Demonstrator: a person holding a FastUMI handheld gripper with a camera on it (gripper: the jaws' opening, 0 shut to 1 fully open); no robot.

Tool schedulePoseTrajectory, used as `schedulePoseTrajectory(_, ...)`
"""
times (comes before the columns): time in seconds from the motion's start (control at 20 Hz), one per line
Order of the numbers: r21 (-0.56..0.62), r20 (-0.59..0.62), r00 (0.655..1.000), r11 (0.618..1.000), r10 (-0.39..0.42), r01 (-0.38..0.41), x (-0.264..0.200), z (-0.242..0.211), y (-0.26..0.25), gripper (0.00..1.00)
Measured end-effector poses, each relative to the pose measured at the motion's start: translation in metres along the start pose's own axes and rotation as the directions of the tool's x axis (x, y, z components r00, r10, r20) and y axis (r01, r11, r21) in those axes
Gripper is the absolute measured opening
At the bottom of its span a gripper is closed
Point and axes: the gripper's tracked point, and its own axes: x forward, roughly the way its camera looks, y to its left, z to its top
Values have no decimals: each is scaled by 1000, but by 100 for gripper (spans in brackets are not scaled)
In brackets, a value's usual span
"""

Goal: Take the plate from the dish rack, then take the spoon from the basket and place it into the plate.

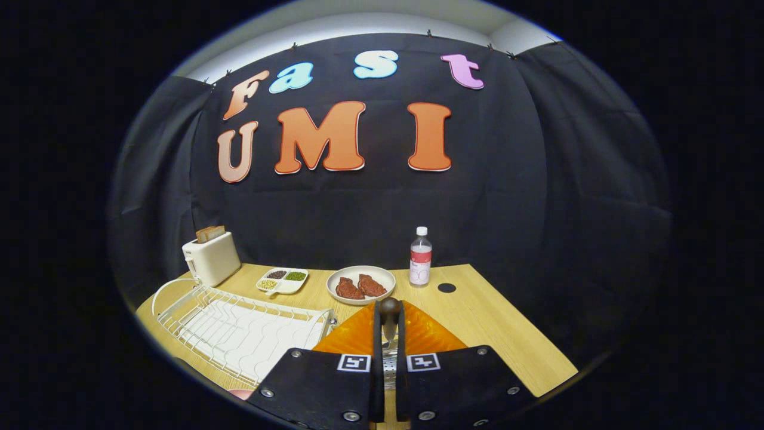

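Note:
My gripper (pixel 389 334) is shut on a spoon (pixel 390 310). Its dark rounded end sticks up between the fingertips, and a metal part shows lower down between the fingers. Under and just ahead of the fingers an orange plate (pixel 352 340) lies on the wooden table (pixel 495 334); the fingers hide its near part. To the left of the plate stands the white wire dish rack (pixel 239 331), with nothing in it.
Beyond the orange plate sits a white plate with two pieces of meat (pixel 361 285). Along the back are a divided dish of beans (pixel 282 280), a toaster with bread (pixel 210 257) and a plastic bottle (pixel 420 257). A pink object (pixel 242 394) peeks out near the rack's front corner.

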Motion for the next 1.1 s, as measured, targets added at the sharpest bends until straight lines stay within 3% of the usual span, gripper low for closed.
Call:
schedulePoseTrajectory(0.6,67,-7,978,976,207,-206,-111,19,51,8)
schedulePoseTrajectory(1.1,21,-73,926,929,371,-370,-172,-34,107,8)
